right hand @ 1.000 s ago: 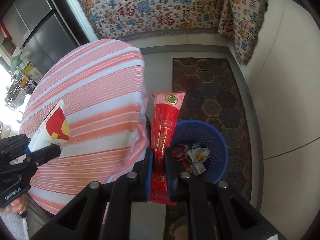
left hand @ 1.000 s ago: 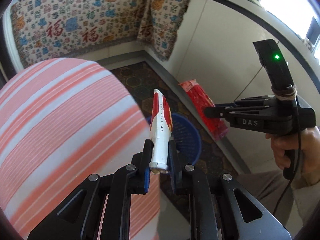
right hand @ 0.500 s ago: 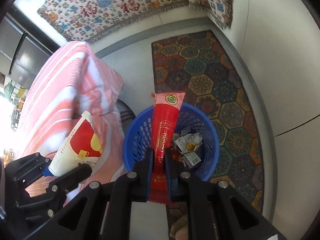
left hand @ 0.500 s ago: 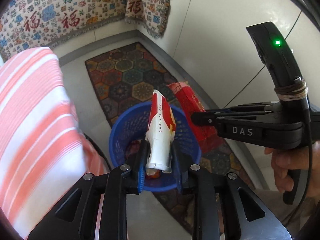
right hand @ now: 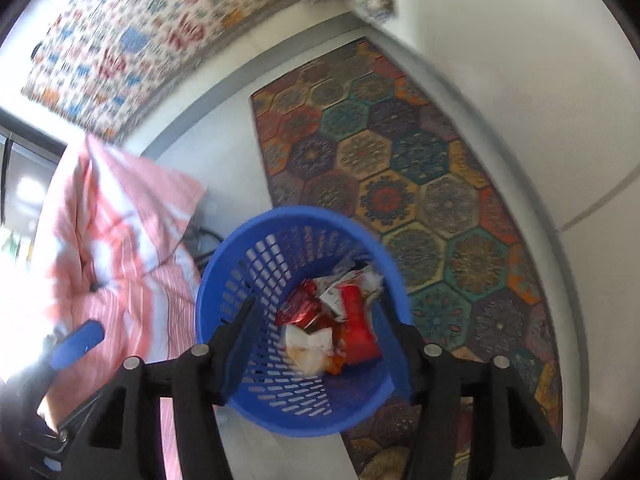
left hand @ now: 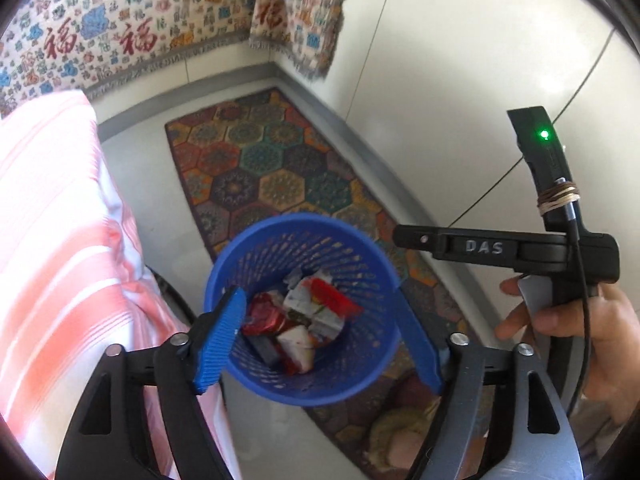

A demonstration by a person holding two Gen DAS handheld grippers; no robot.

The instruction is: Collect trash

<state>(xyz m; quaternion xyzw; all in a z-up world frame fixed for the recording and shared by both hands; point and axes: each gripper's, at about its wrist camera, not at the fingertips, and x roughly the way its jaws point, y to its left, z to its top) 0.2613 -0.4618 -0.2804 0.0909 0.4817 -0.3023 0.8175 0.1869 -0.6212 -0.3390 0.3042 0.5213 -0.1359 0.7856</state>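
Both tongs are held over the blue basket [left hand: 384, 344], jaws just opened and nothing between them: left tongs [left hand: 320, 344], right tongs [right hand: 316, 344]. Crumpled wrappers [right hand: 340, 328] are seen in the basket's bottom. Beyond, a patterned rug [left hand: 280, 172] lies beside the striped cloth [left hand: 52, 220].

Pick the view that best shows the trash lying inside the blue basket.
Left wrist view: it is sharp, and the wrappers in the blue basket show clearly. The right wrist view shows the same pile, motion-blurred and partly behind the near rim.
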